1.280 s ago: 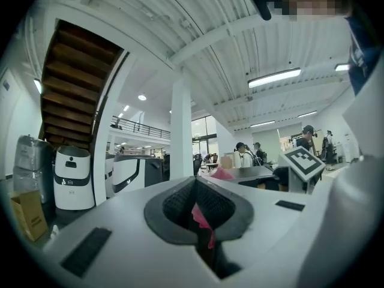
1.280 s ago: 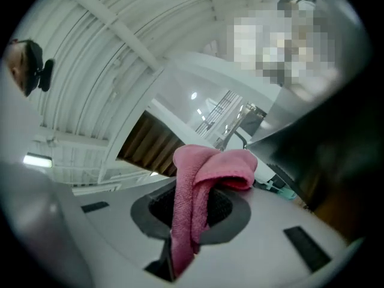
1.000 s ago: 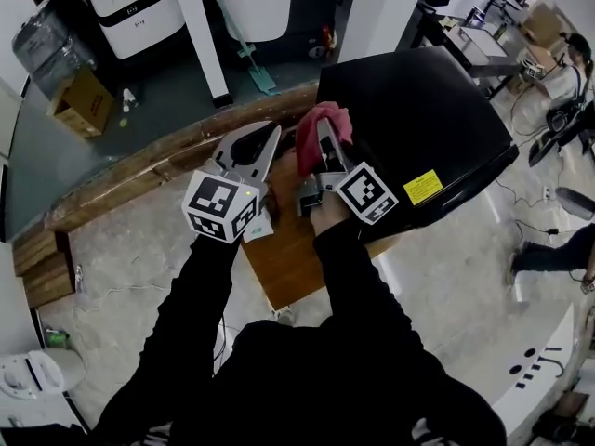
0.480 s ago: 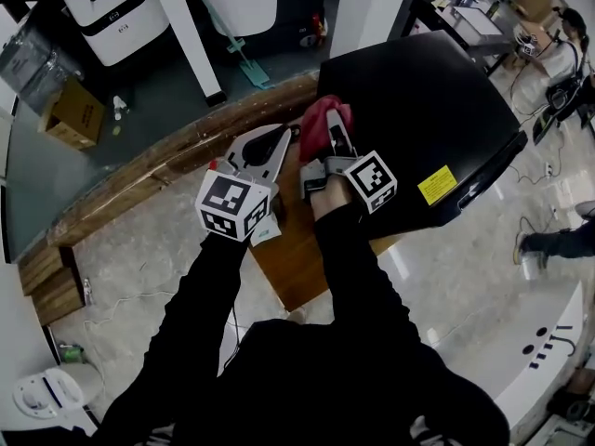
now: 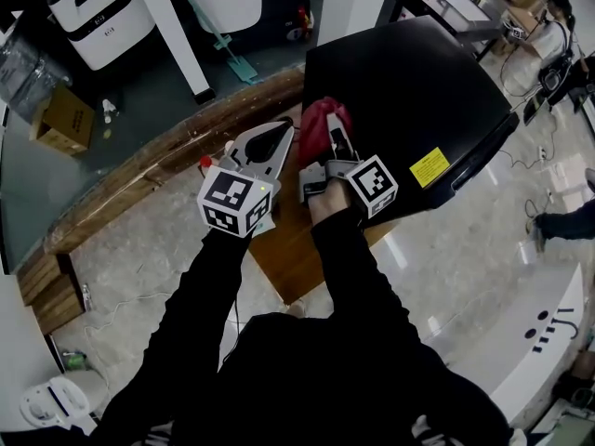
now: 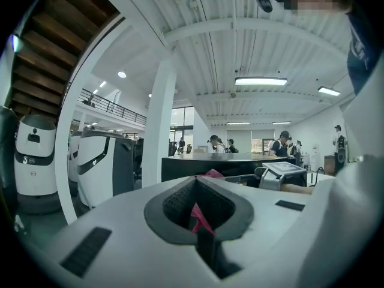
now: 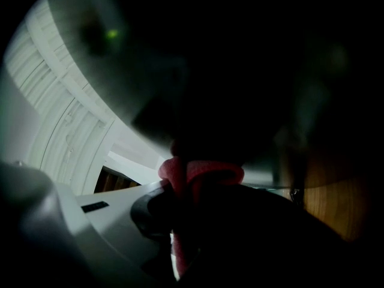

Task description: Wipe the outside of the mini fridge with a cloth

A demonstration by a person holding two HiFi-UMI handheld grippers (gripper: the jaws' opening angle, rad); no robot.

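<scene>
- Head view: the black mini fridge stands on a wooden platform, far right of the person. It is skewed, with one corner pointing near and its yellow-stickered side facing near-right.
- The right gripper is clenched on a bunched red cloth. The cloth's length runs along the jaws, pointing far, against the fridge's left edge.
- The left gripper hovers just left, jaws together. A curved wooden kerb borders the pale marble floor.
- Left gripper view: its jaws meet at the tips, with a red sliver showing in the gap. A white pillar and strip-lit ceiling lie beyond.
- Right gripper view: dim, with cloth pinched between the jaws.
</scene>
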